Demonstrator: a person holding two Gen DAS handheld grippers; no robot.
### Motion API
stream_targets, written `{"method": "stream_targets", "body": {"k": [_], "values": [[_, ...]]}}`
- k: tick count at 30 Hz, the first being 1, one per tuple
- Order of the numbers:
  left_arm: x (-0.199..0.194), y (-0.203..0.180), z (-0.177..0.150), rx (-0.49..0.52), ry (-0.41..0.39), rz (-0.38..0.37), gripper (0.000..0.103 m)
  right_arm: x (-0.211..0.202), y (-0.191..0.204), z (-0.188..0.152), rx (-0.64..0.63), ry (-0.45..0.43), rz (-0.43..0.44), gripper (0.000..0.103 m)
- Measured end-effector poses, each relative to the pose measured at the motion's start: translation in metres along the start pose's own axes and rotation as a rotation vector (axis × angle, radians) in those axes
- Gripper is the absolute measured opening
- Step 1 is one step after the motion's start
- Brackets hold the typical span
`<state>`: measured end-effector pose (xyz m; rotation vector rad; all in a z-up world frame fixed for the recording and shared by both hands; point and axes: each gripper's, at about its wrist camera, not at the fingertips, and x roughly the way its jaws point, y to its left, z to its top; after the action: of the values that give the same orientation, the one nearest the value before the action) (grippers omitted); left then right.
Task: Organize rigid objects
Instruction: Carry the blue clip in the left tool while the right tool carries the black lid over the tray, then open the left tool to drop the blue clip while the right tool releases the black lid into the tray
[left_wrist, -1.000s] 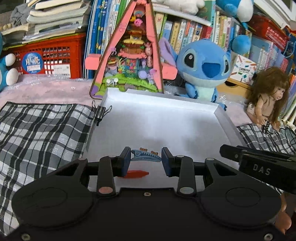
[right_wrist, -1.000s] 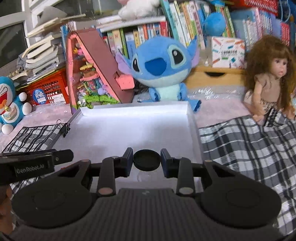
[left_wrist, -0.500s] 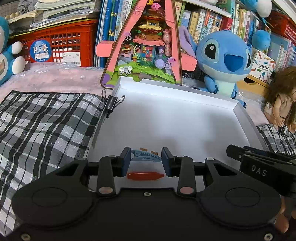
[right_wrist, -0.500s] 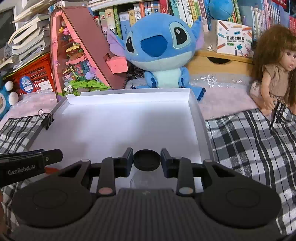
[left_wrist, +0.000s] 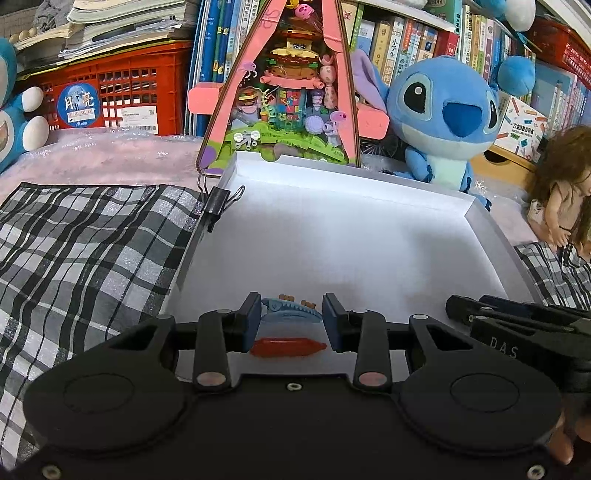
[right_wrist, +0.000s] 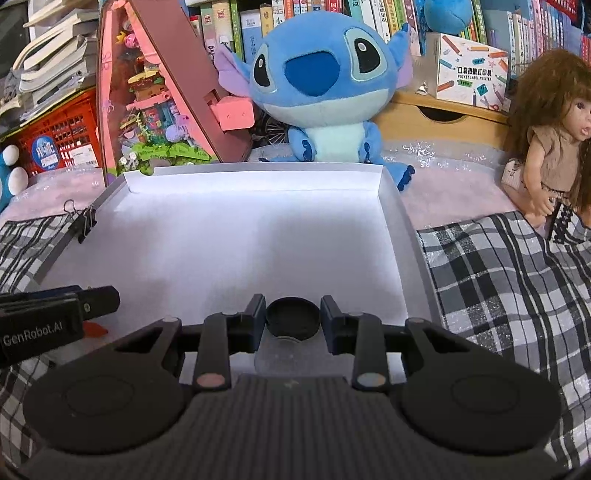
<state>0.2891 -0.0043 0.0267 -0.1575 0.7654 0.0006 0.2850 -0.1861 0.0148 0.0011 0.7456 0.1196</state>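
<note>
My left gripper (left_wrist: 291, 319) is shut on a blue shark-shaped hair clip (left_wrist: 290, 312) over the near edge of a white shallow box (left_wrist: 332, 236). A red-orange piece (left_wrist: 288, 347) lies on the box floor just below the clip. My right gripper (right_wrist: 292, 320) is shut on the black cap (right_wrist: 292, 318) of a small clear bottle (right_wrist: 284, 354), over the near part of the same box (right_wrist: 240, 240). The right gripper shows at the right of the left wrist view (left_wrist: 517, 332); the left gripper shows at the left of the right wrist view (right_wrist: 55, 314).
A black binder clip (left_wrist: 218, 201) grips the box's left wall. Checked cloth (left_wrist: 85, 251) lies either side. Behind the box stand a pink triangular toy house (left_wrist: 291, 92), a blue plush (left_wrist: 443, 110), a doll (right_wrist: 546, 140), a red crate (left_wrist: 110, 88) and books.
Both grippers have moved forward and lower towards the box, which now looks nearer and larger. Each keeps its hold.
</note>
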Motion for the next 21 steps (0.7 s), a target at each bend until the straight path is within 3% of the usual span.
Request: {"method": "stream_targets", "body": {"k": [12,17,21], "values": [[-0.002,0.002,-0.005,0.012,-0.011,-0.001,0.035,-0.006,0.000,-0.003,-0.017,0.001,0.002,0.038],[-0.012,-0.001,-0.006,0.041,-0.033,0.000,0.053,-0.011,-0.004,-0.004,0.001,-0.018,0.004,0.055],[-0.027,-0.002,-0.007,0.076,-0.065,-0.002,0.064,-0.021,-0.007,-0.003,0.003,-0.044,0.017,0.062]]}}
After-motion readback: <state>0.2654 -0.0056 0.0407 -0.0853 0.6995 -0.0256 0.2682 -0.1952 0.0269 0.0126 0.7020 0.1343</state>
